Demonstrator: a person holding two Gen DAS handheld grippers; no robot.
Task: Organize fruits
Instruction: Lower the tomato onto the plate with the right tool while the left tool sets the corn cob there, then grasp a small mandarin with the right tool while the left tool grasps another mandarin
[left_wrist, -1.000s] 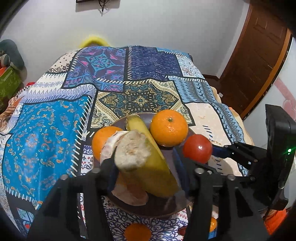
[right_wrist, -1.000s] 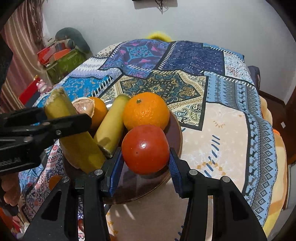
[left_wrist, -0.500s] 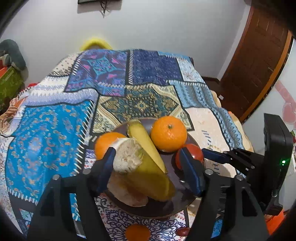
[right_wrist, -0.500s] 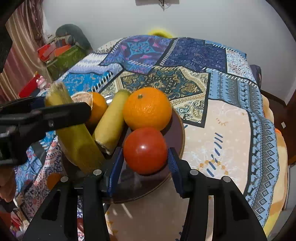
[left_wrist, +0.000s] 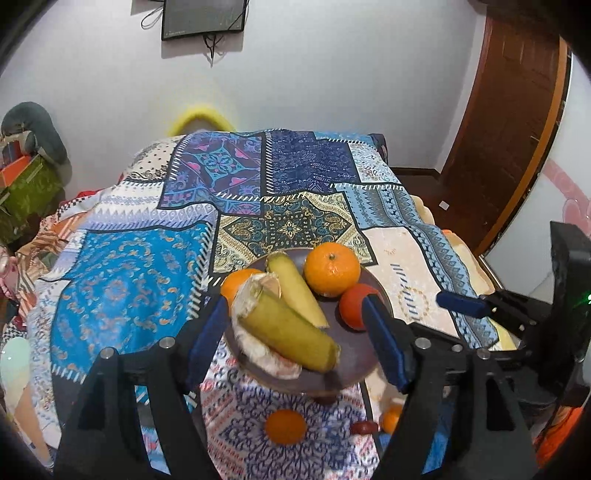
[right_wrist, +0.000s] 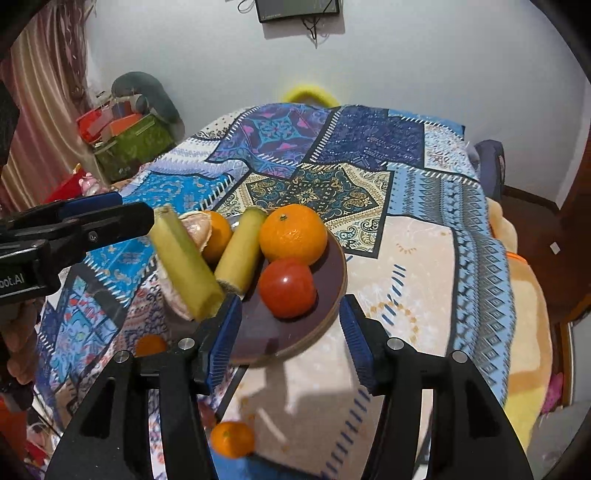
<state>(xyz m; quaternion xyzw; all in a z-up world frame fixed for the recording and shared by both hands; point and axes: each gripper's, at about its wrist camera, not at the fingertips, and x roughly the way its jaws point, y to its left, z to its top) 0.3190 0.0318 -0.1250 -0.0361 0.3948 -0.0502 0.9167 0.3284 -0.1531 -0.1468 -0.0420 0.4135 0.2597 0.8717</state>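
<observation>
left wrist view shows the left gripper (left_wrist: 295, 332) spread wide with nothing held, above the plate (left_wrist: 354, 373) of fruit, the near banana (left_wrist: 288, 328) lying slantwise between its fingers; the right gripper (right_wrist: 291, 332) also gapes empty beside the tomato (right_wrist: 287, 288).

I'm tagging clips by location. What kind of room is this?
Probably a bedroom at home: a patchwork quilt covers what looks like a bed, with a wooden door and a wall-mounted screen.
</observation>
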